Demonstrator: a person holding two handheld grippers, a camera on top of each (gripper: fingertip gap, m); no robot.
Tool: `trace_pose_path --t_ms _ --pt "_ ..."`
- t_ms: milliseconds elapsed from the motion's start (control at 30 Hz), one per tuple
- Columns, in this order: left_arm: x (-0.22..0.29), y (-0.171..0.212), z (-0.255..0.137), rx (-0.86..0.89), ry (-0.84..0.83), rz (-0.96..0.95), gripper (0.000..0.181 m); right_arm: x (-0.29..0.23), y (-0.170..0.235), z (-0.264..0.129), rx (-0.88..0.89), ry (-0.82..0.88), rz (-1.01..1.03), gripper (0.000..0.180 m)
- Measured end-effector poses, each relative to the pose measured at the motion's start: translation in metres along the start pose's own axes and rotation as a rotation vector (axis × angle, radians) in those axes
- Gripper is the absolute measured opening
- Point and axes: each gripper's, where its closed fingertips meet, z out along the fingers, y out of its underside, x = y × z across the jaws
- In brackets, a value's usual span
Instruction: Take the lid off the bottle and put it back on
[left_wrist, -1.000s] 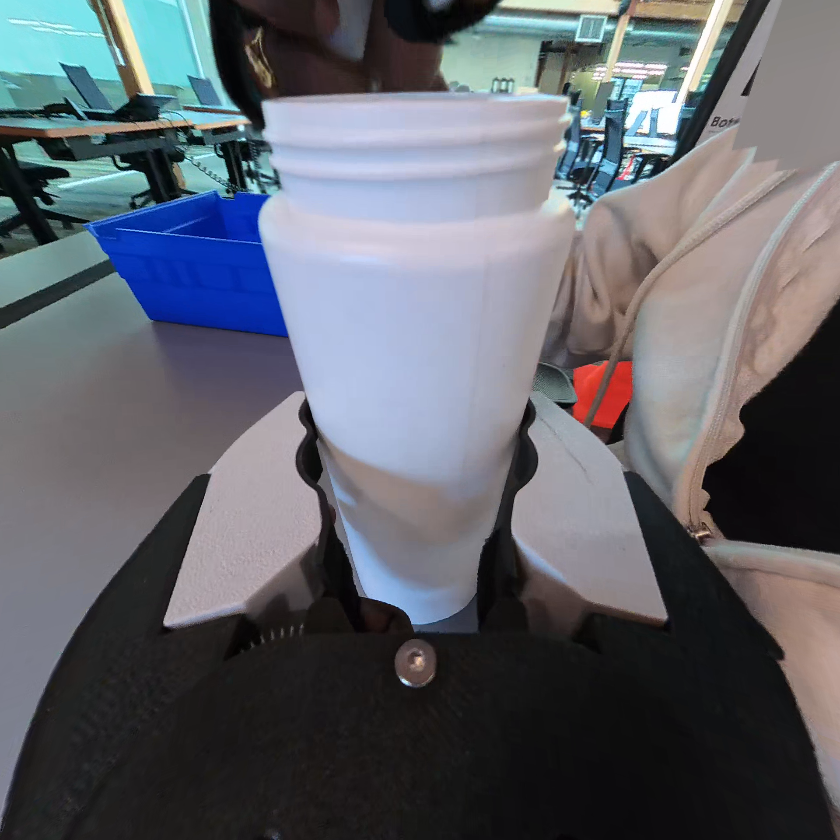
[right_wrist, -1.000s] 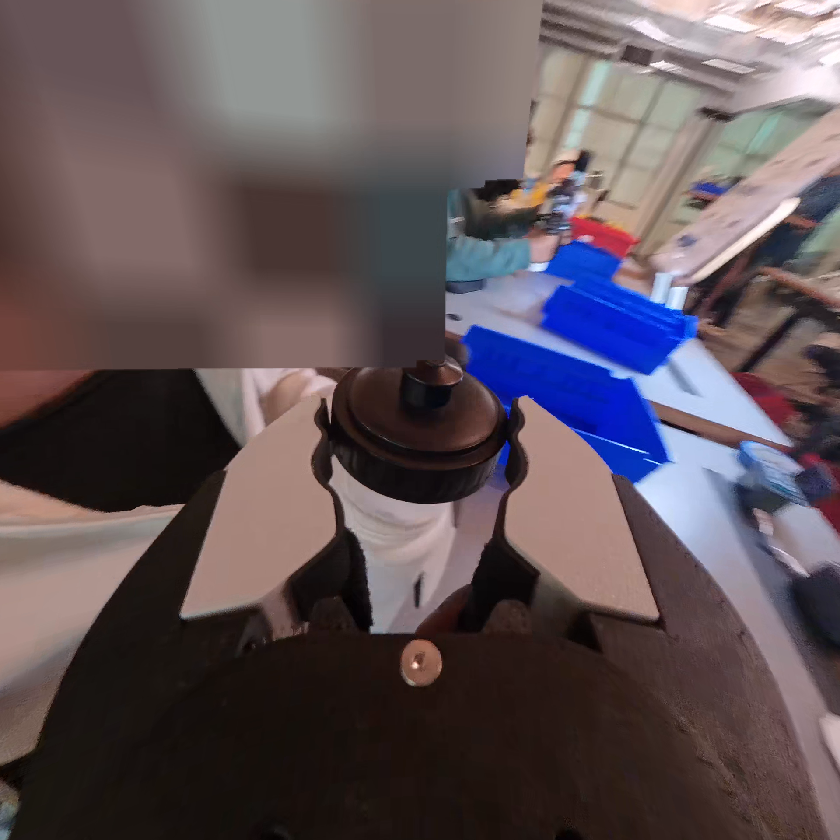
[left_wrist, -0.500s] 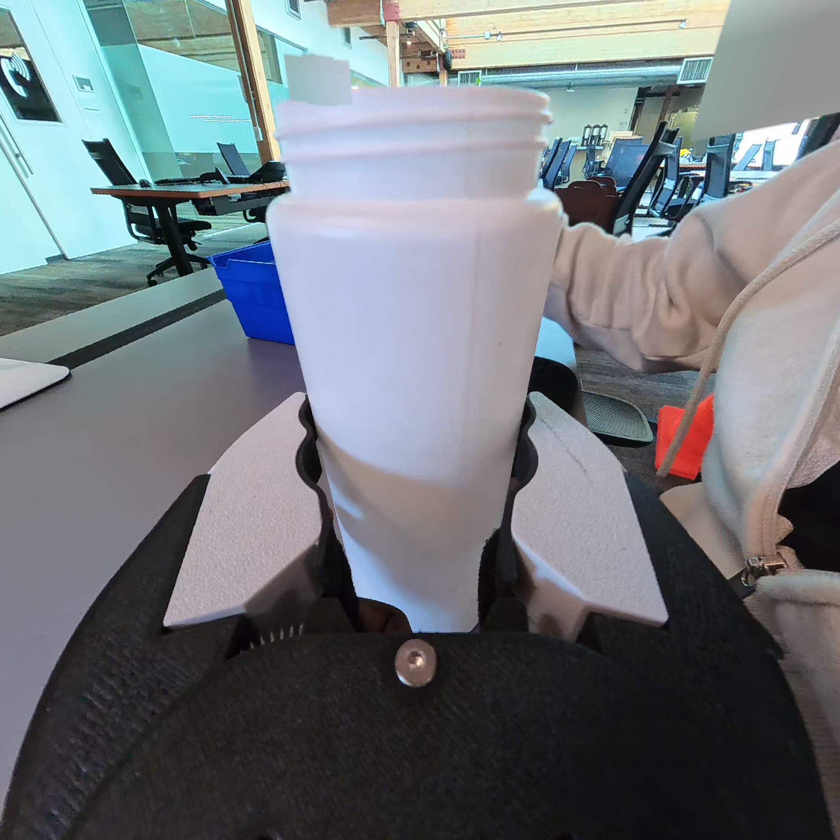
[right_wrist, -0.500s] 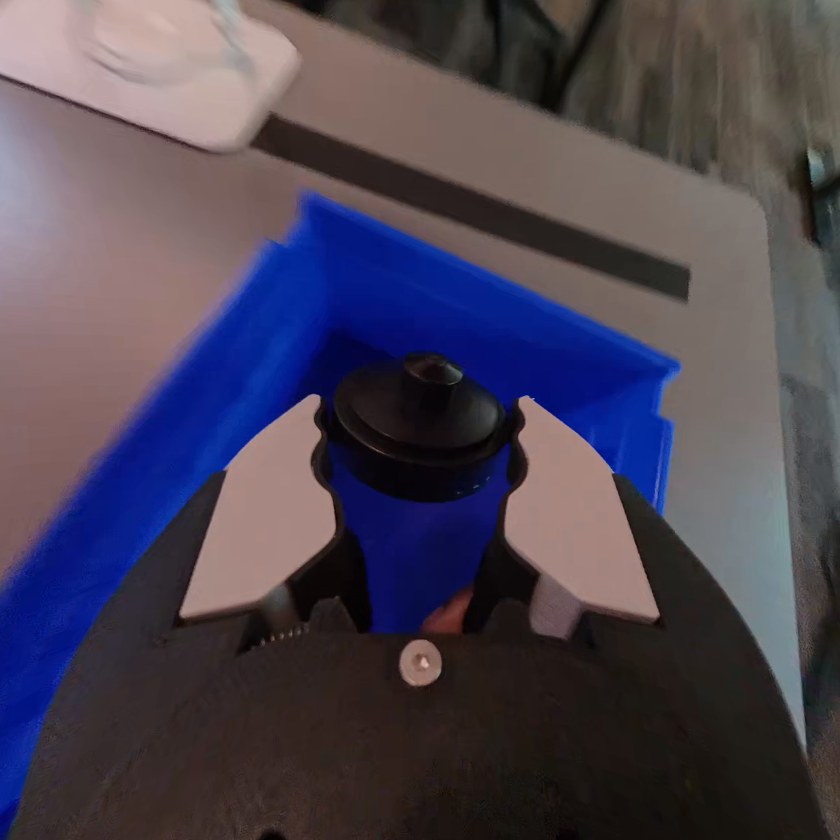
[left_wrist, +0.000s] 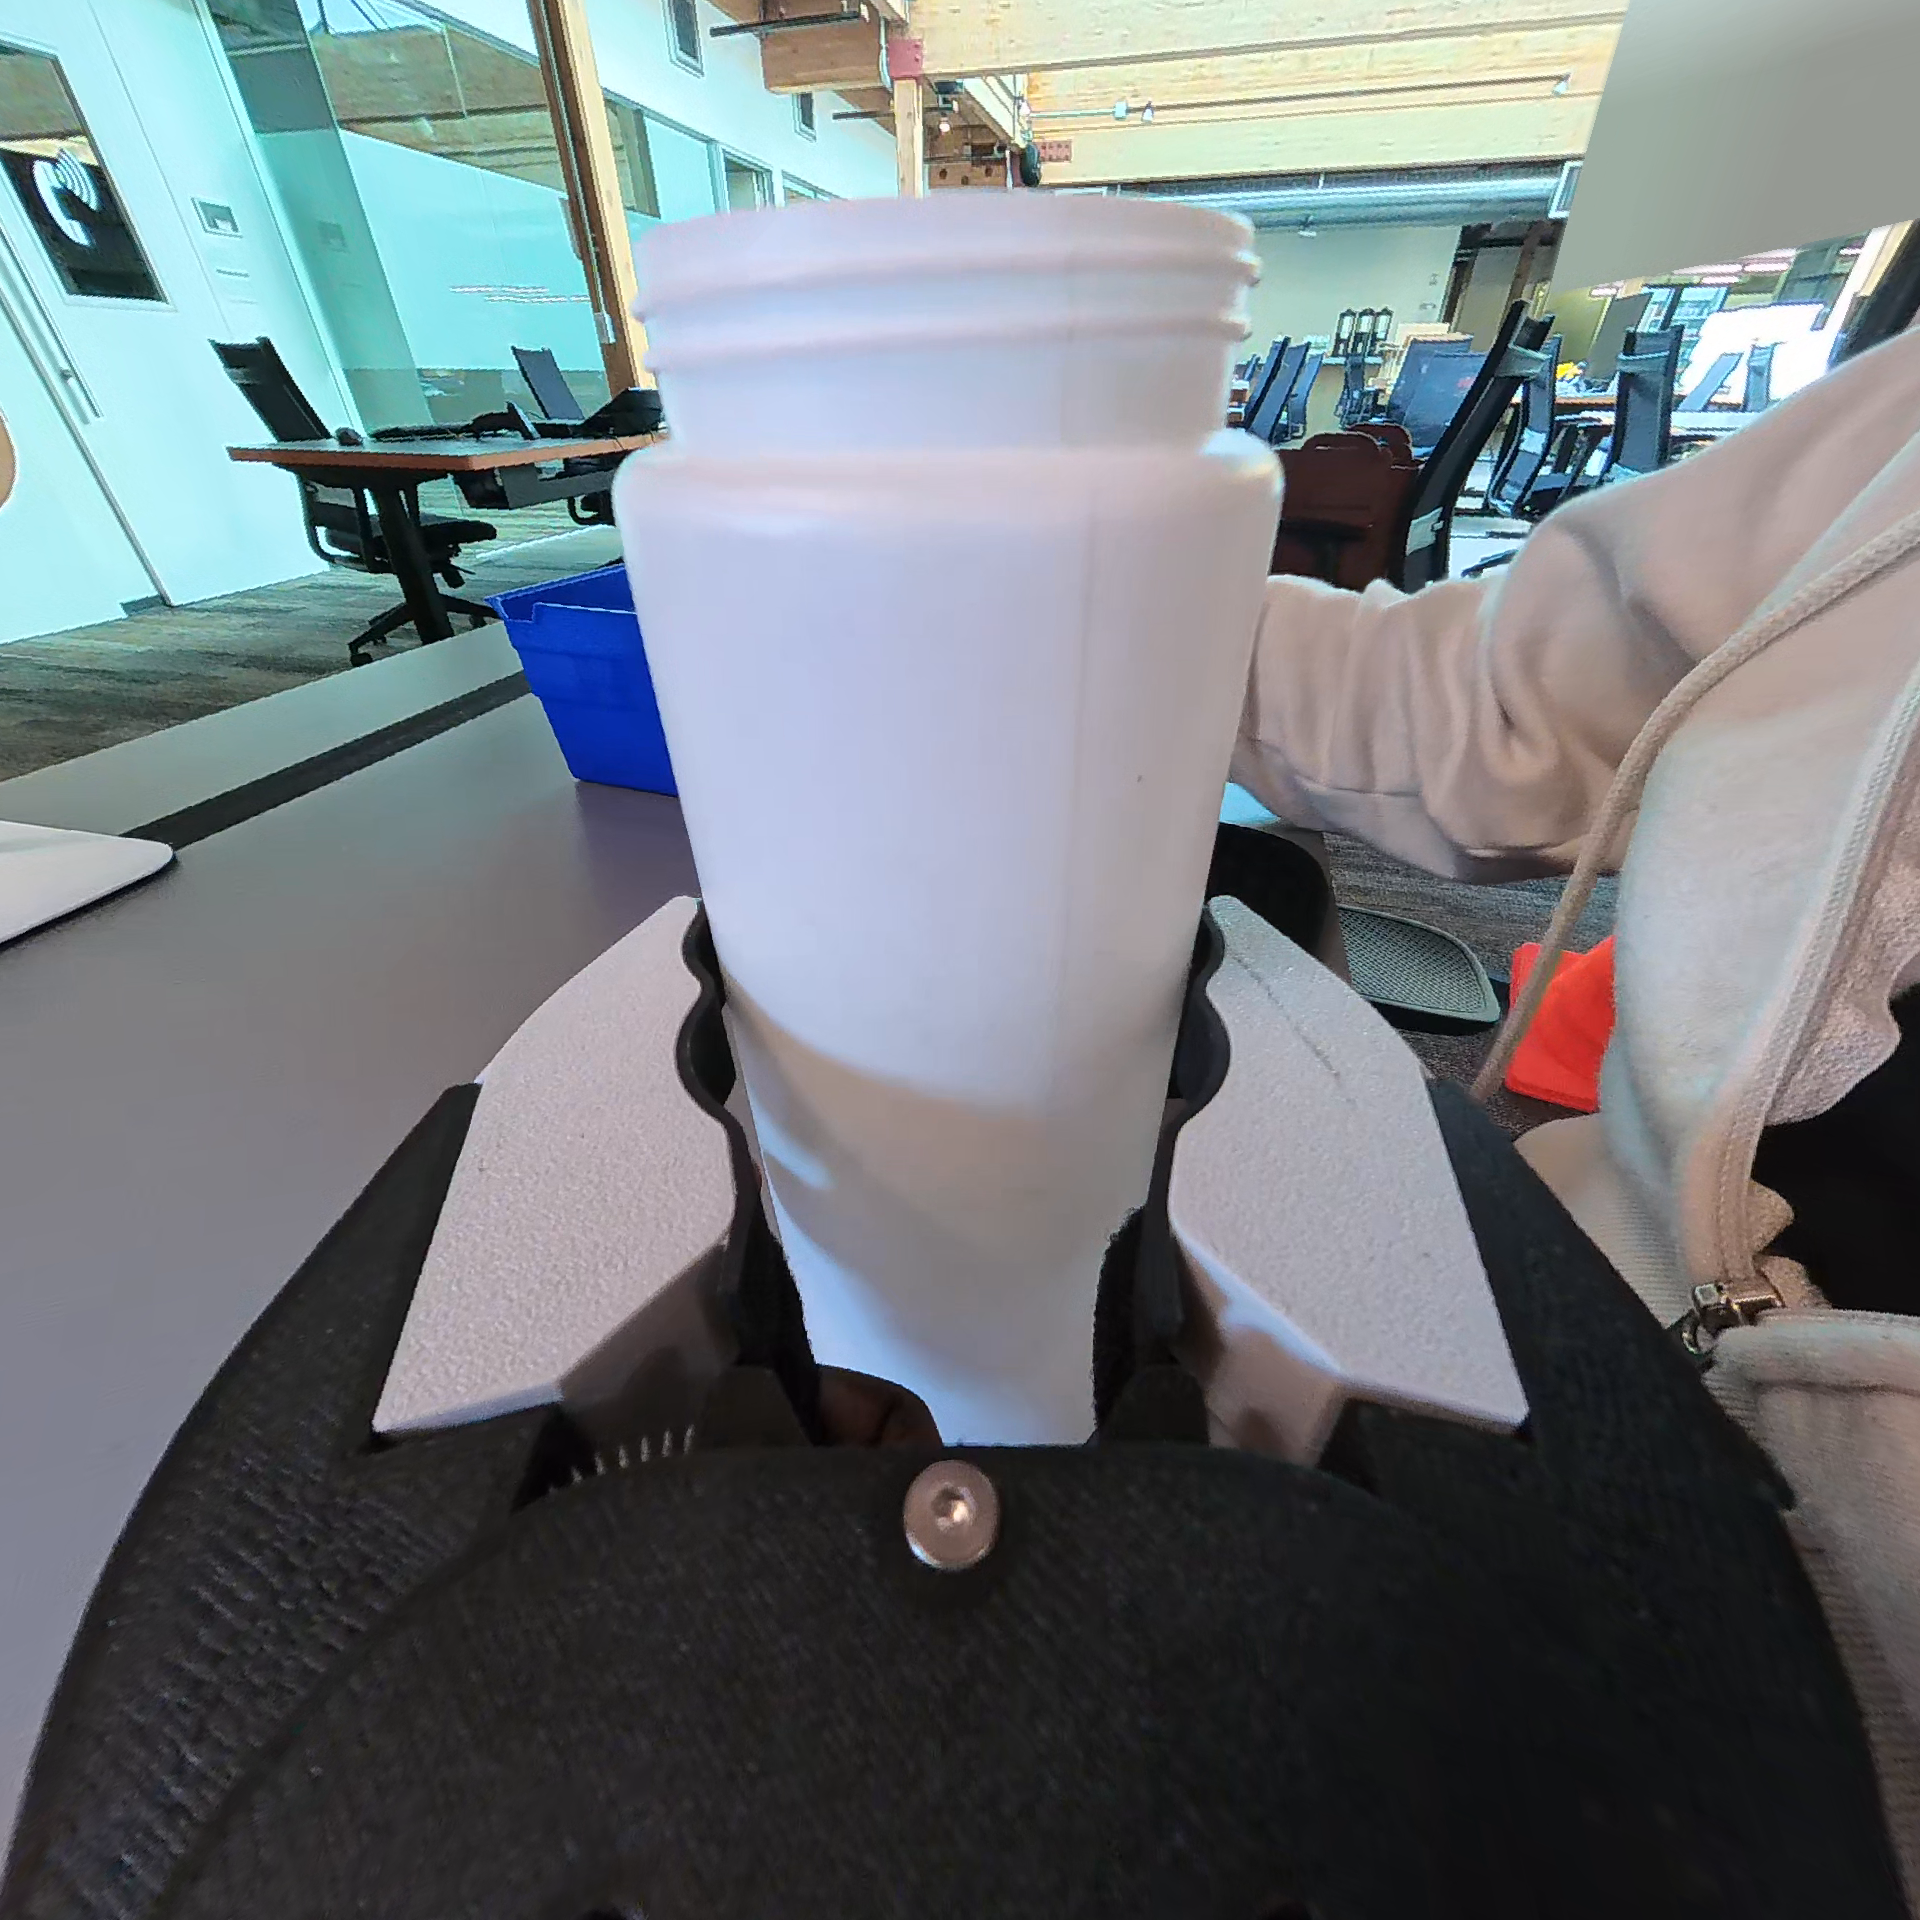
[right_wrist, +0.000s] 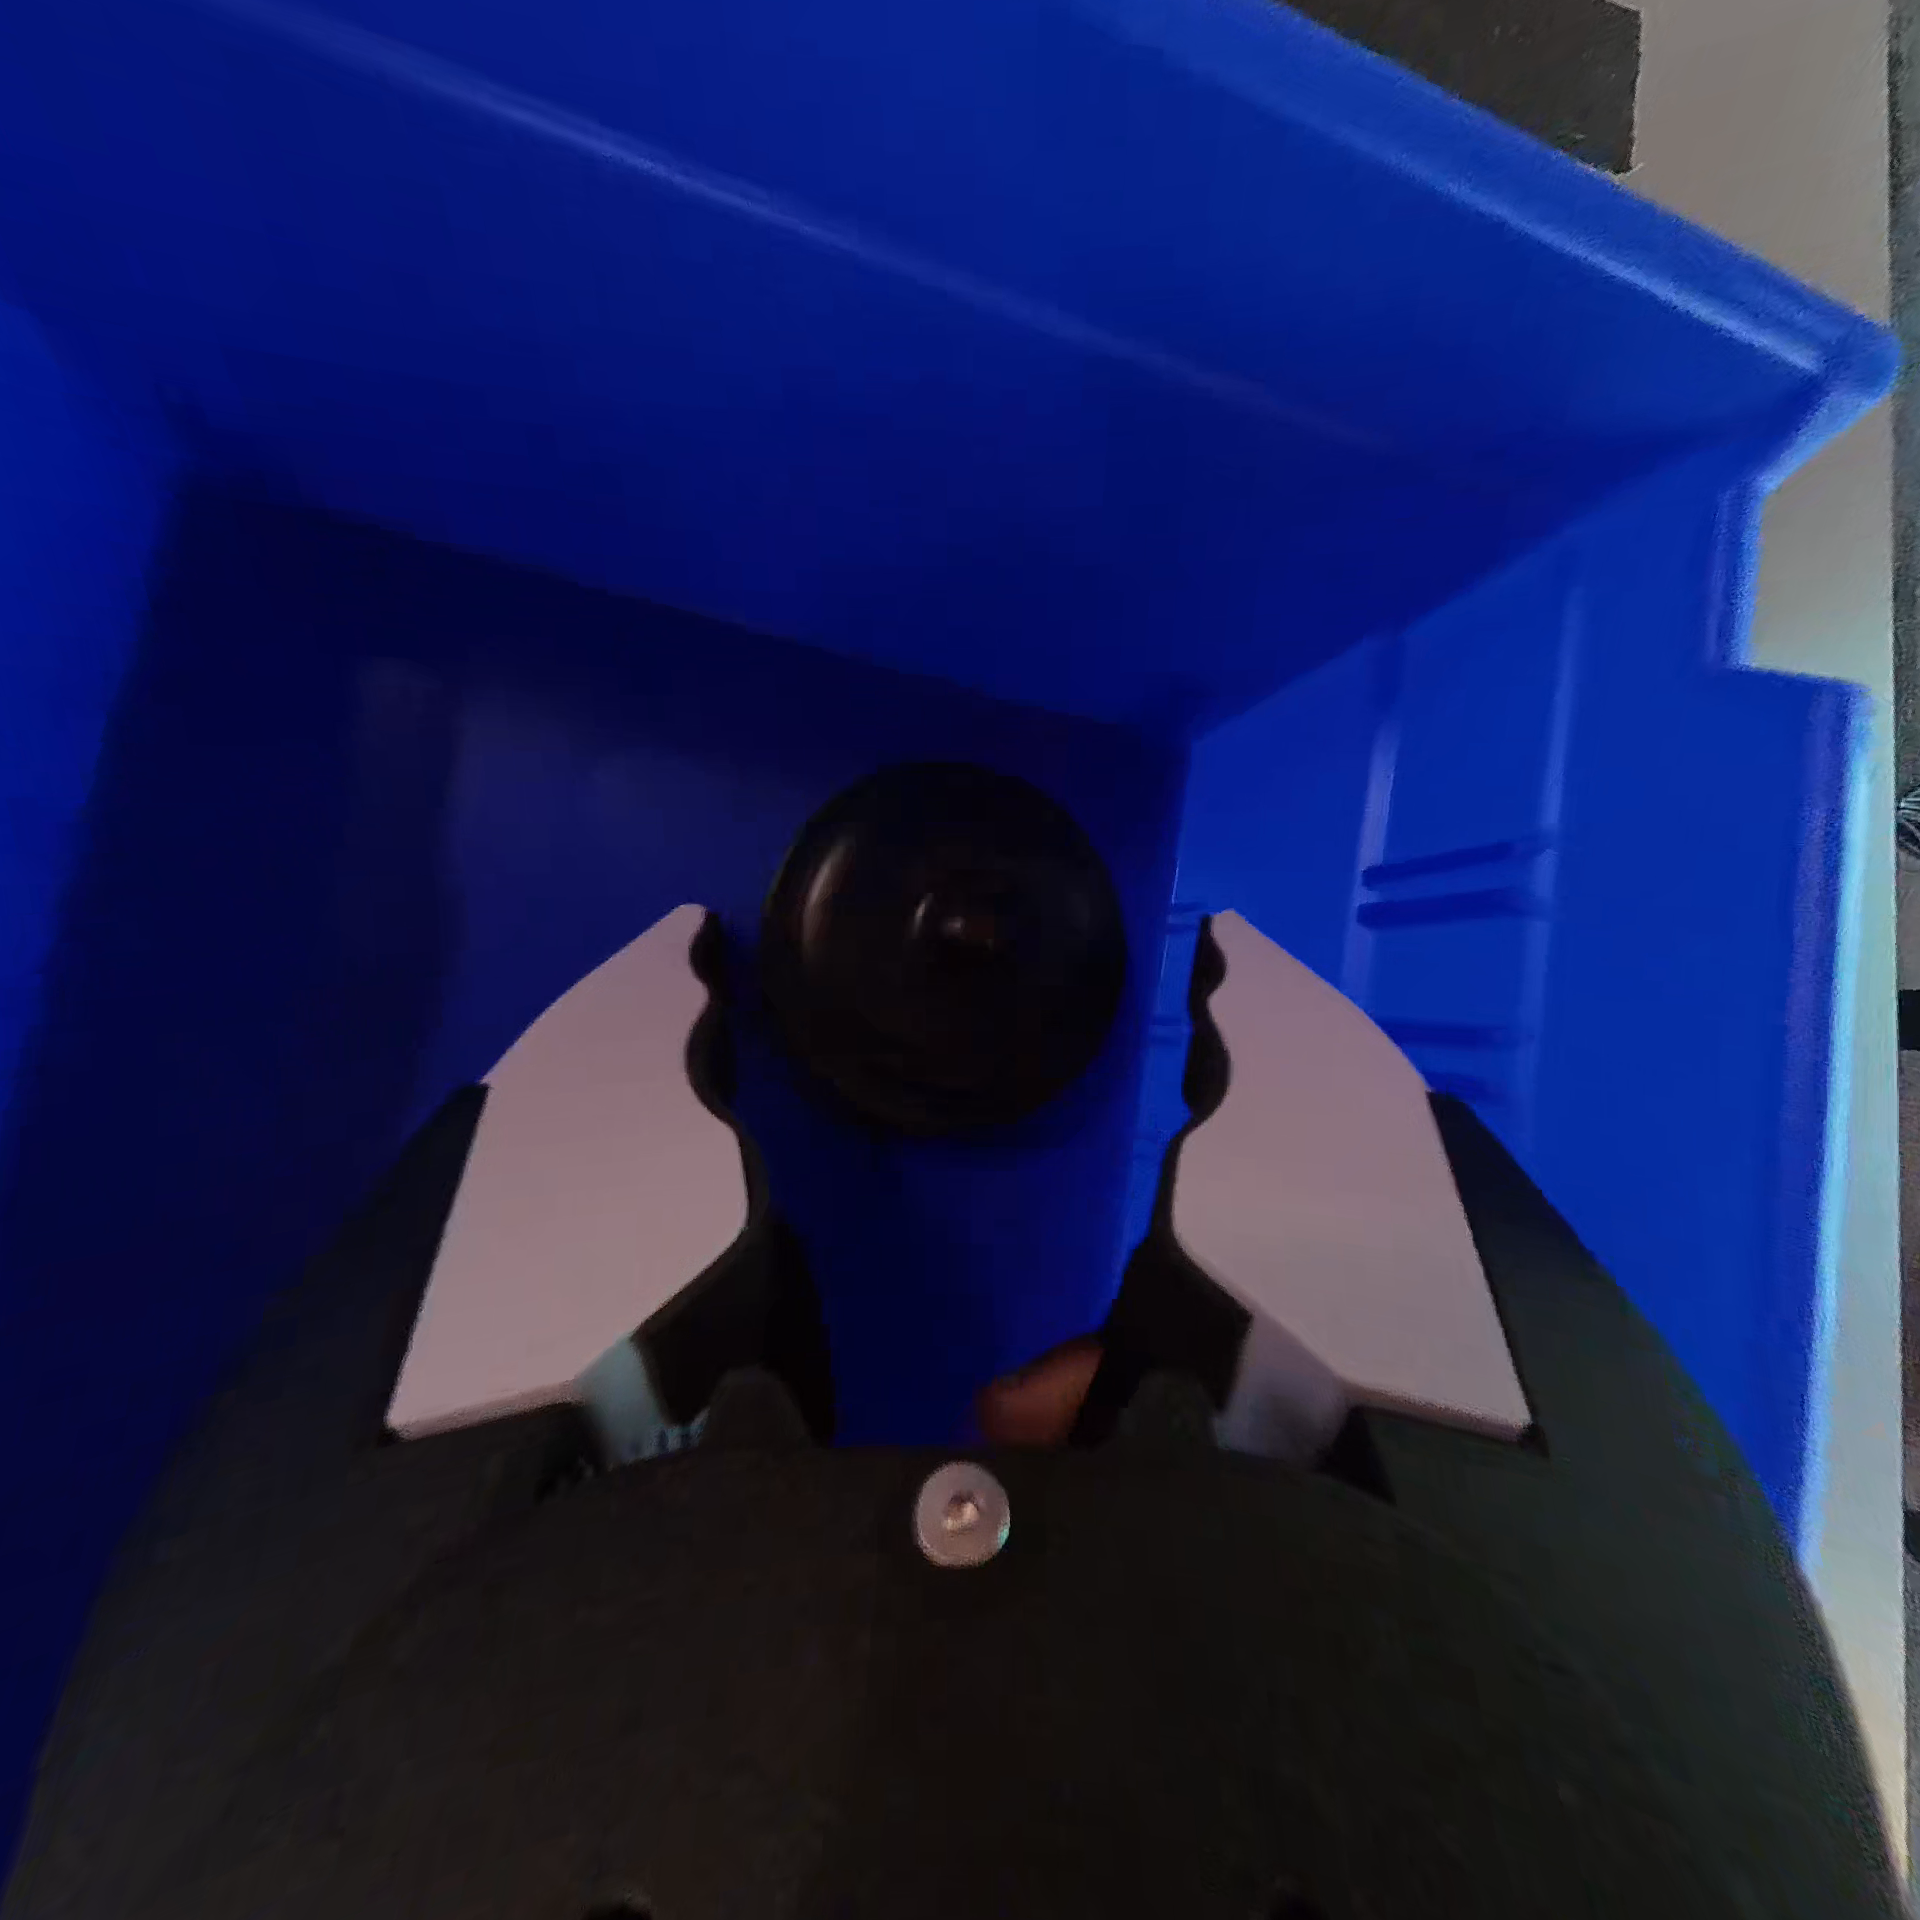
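The left gripper (left_wrist: 951, 1049) is clamped on the lower body of the white bottle (left_wrist: 951, 727), holding it upright with its threaded mouth at 12 o'clock bare, probably so the lid can be screwed back on from above. A blue bin (left_wrist: 582, 691) sits behind it at 10 o'clock on the grey table (left_wrist: 260, 1039).

The right gripper (right_wrist: 951, 1023) points down into the blue bin (right_wrist: 935, 364), jaws spread. The black lid (right_wrist: 943, 935) lies between the tips nearer the left finger, seemingly released; blur hides whether that finger touches it.
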Motion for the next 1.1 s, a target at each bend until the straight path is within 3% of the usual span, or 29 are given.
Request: trace_pose_path --t_ms 67,167,233,267,333,400,467,567,733,800,967,1100 --pt "0.000 0.000 0.000 0.002 -0.003 0.000 0.085 -0.006 -0.006 -0.014 0.038 -0.020 0.002 0.095" --pt "-0.001 0.000 0.000 0.005 -0.003 -0.003 0.085 -0.018 -0.029 -0.062 0.162 -0.025 -0.050 0.095" --pt "-0.001 0.000 0.000 0.006 -0.002 -0.001 0.085 -0.044 -0.059 -0.119 0.361 -0.086 -0.129 0.074" --pt "-0.001 0.000 0.000 0.006 -0.002 -0.001 0.085 -0.075 -0.074 -0.157 0.492 -0.208 -0.204 0.064" --pt "-0.001 0.000 0.000 0.007 -0.002 0.000 0.085 -0.166 -0.079 -0.254 0.736 -0.608 -0.464 0.044" --pt "-0.001 0.000 0.000 0.008 -0.001 0.002 0.085 -0.249 -0.036 -0.344 0.861 -0.990 -0.832 0.036" --pt "-0.001 0.000 0.000 0.008 0.000 0.006 0.085 -0.301 0.013 -0.388 0.850 -1.138 -1.179 0.037" --pt "0.000 -0.001 0.000 0.009 0.002 0.011 0.085 -0.349 0.045 -0.390 0.717 -1.071 -1.474 0.035" --pt "0.002 -0.001 -0.002 0.019 0.026 0.011 0.085 -0.368 0.059 -0.350 0.408 -0.875 -1.690 0.026" --pt "0.004 -0.012 -0.008 0.087 0.053 -0.006 0.087 -0.364 0.069 -0.358 0.370 -0.950 -1.717 0.014" --pt "-0.037 -0.064 -0.057 0.488 -0.171 -0.091 0.082 -0.328 0.037 -0.363 0.609 -0.763 -1.541 0.009" --pt "-0.067 -0.062 -0.074 0.554 -0.308 -0.212 0.076 -0.258 -0.005 -0.374 0.807 -0.480 -1.217 0.008"
